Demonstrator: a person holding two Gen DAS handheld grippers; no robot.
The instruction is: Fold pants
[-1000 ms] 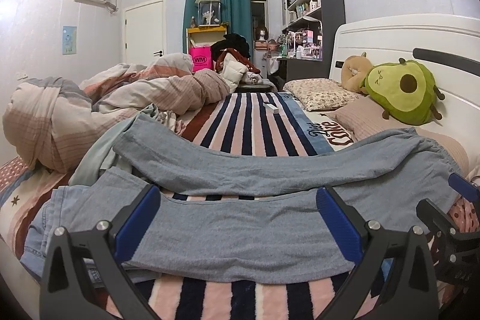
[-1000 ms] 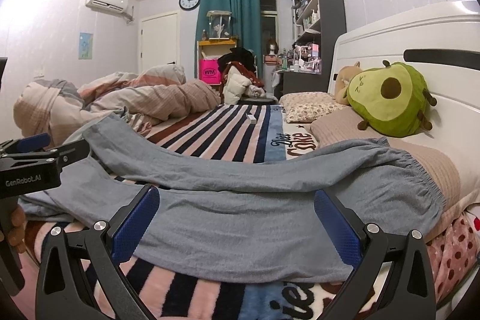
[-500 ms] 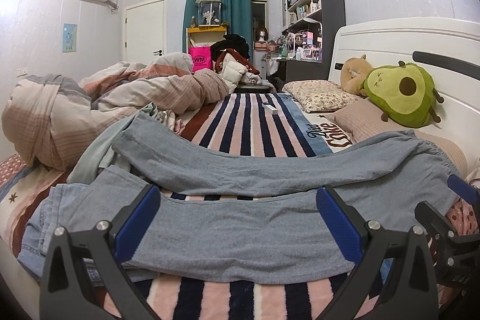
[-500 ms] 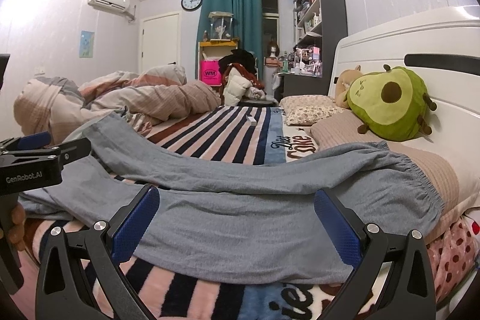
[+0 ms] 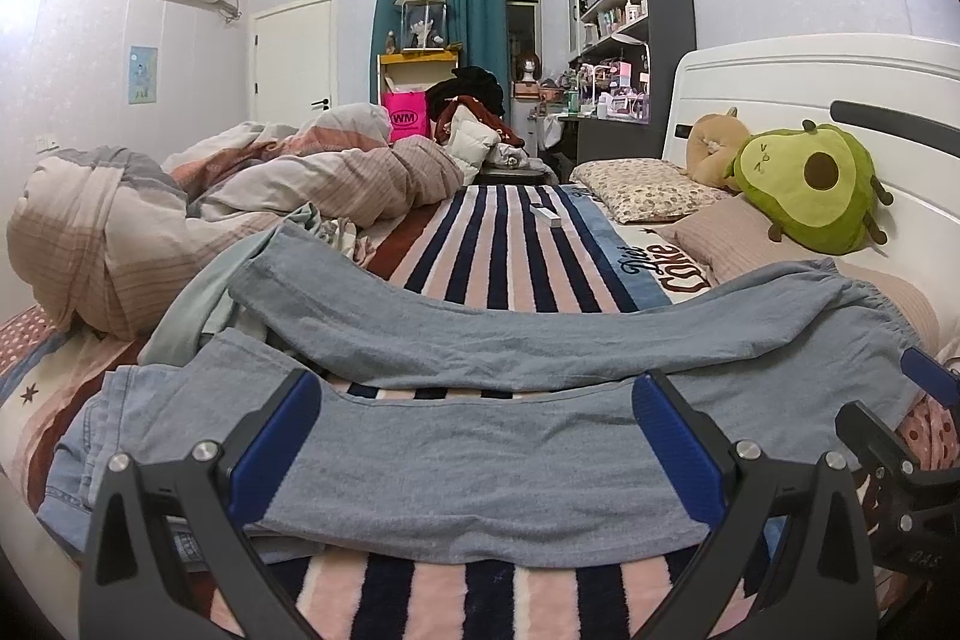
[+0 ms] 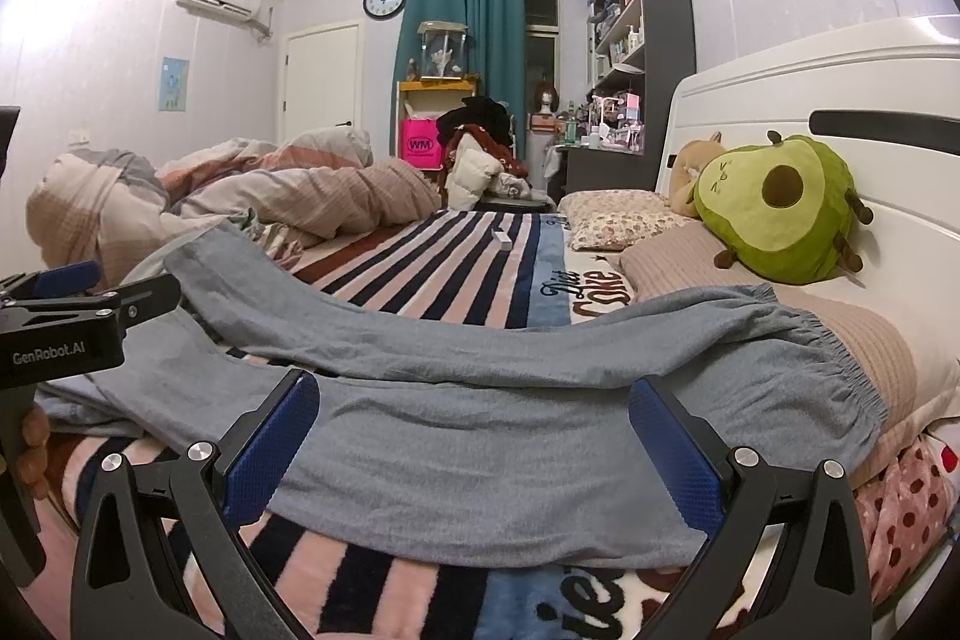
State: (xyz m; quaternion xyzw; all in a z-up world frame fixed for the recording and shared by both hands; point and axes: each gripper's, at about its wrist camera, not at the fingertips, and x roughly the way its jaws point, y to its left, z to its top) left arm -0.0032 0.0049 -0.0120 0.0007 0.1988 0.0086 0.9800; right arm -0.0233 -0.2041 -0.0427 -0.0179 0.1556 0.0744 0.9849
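Observation:
Grey-blue pants (image 5: 480, 454) lie spread flat across the striped blanket, legs apart in a V, leg ends at the left, elastic waistband (image 6: 840, 370) at the right on a beige pillow. My left gripper (image 5: 474, 436) hovers open over the near leg, its blue pads wide apart with nothing between them. My right gripper (image 6: 468, 436) is open too, low over the near leg closer to the waist. In the right wrist view the left gripper (image 6: 72, 304) shows at the left edge, held by a hand (image 6: 33, 448).
A rumpled striped duvet (image 5: 180, 208) is piled at the left. Pillows (image 5: 648, 178) and an avocado plush (image 5: 810, 184) sit along the white headboard (image 6: 810, 100) on the right. A small white box (image 5: 546, 214) lies on the blanket (image 5: 516, 244) further back.
Both views have shifted only slightly; the grippers stay open over the near leg and the pants have not moved.

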